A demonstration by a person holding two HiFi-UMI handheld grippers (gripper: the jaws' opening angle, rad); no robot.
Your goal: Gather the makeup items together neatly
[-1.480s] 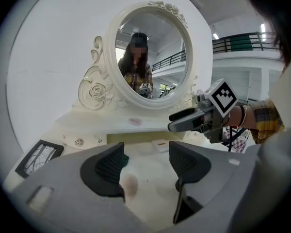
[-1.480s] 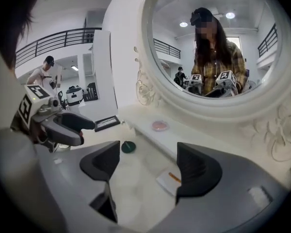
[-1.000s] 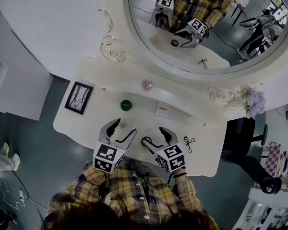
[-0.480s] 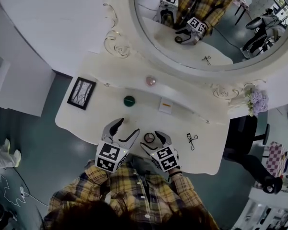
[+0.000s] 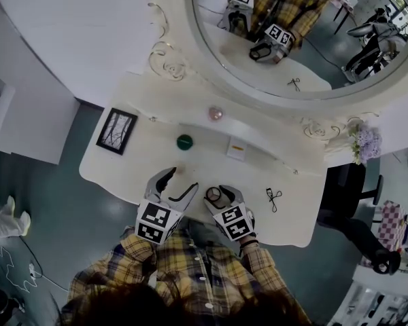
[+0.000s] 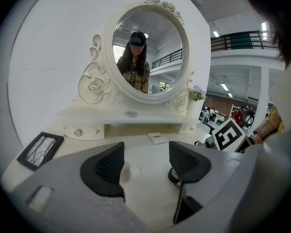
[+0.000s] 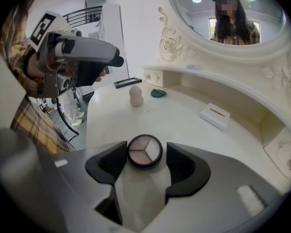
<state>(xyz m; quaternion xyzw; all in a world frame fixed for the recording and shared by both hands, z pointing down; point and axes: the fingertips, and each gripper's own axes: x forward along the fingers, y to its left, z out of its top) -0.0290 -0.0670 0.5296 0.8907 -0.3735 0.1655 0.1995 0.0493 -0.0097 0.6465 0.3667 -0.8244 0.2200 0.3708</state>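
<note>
Right gripper view: right gripper point(image 7: 146, 155) jaws just narrowed round eyeshadow compact point(image 7: 144, 150), lower ctr, not yet pinched; pickup prob next. Left gripper point(image 6: 146, 160) open, empty.

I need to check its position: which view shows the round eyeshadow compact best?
Right gripper view: the eyeshadow compact sits close and centred, three pans visible. Head view shows it tiny; left gripper view, only a dark rim.
</note>
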